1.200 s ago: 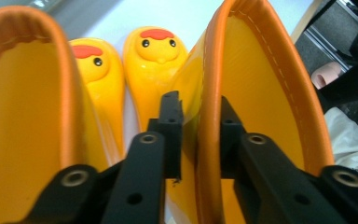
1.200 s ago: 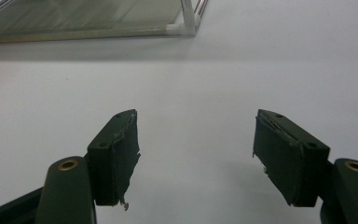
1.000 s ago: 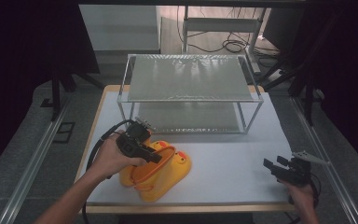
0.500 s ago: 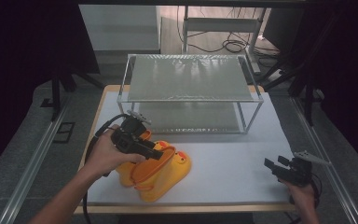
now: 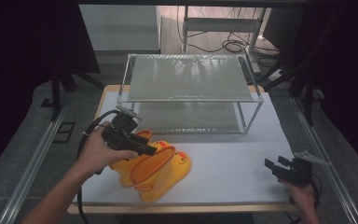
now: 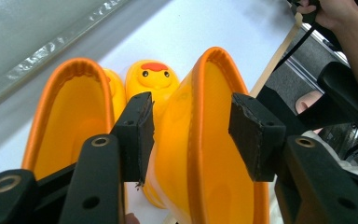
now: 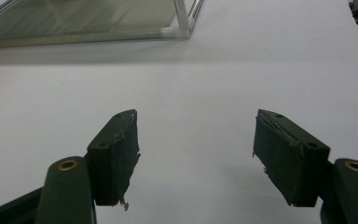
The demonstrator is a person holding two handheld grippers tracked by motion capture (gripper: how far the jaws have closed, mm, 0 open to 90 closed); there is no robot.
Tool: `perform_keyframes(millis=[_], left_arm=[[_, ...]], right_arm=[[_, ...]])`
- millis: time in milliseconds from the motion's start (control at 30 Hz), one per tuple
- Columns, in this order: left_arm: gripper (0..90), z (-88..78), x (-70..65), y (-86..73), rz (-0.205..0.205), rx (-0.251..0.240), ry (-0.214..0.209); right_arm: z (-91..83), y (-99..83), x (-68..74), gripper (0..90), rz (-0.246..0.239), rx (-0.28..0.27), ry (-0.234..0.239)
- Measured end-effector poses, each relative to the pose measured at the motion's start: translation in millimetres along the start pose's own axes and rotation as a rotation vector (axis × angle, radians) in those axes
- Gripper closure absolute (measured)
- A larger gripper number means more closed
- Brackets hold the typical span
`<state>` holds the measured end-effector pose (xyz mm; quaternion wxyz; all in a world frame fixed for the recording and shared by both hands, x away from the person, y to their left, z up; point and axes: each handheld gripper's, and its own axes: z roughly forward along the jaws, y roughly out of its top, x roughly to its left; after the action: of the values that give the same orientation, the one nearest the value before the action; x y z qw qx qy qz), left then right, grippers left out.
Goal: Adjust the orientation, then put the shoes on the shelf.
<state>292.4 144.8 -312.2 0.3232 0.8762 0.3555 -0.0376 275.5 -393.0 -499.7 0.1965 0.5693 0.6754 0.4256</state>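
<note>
Two yellow rubber boots (image 5: 161, 170) with orange rims and duck faces lie side by side on the white table (image 5: 233, 154), toes pointing right. My left gripper (image 5: 151, 150) hovers just above their openings. Its jaws have just been opening and now stand apart. In the left gripper view the orange rim of one boot (image 6: 214, 154) runs between the jaws of the left gripper (image 6: 191, 116), and neither pad touches it. The other boot (image 6: 70, 116) lies to its left. My right gripper (image 5: 269, 164) rests open near the table's front right corner, and the right gripper (image 7: 196, 140) has only bare table between its jaws.
A two-tier metal rack (image 5: 189, 77) with mesh shelves stands at the back of the table; its corner post (image 7: 182, 18) shows in the right gripper view. A black cable (image 5: 86, 140) trails from the left gripper. Dark floor and rails flank the table.
The left gripper has lifted a little off the boots and drifted back left, with its jaws wider apart. The boots lie where they were. The right gripper has stayed put.
</note>
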Motion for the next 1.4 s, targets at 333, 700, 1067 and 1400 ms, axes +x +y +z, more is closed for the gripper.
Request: perform_keyframes(millis=[333, 700, 1067, 1400], left_arm=[[51.1, -8.2, 3.5, -4.8, -0.01, -0.008, 0.022], [42.7, -12.5, 13.3, -13.0, -0.043, 0.02, 0.034], [35.9, 0.7, 24.2, -13.8, -0.066, 0.078, -0.017], [34.7, -1.5, 20.6, -12.9, -0.06, 0.08, -0.064]], right_arm=[[0.8, -0.6, 1.9, 30.8, -0.005, 0.004, 0.003], [-1.1, -0.9, 1.1, 30.8, -0.001, 0.002, 0.001], [0.3, -1.6, 0.5, 30.9, -0.001, 0.007, -0.004], [0.2, -1.5, -0.2, 30.9, 0.002, 0.008, -0.007]])
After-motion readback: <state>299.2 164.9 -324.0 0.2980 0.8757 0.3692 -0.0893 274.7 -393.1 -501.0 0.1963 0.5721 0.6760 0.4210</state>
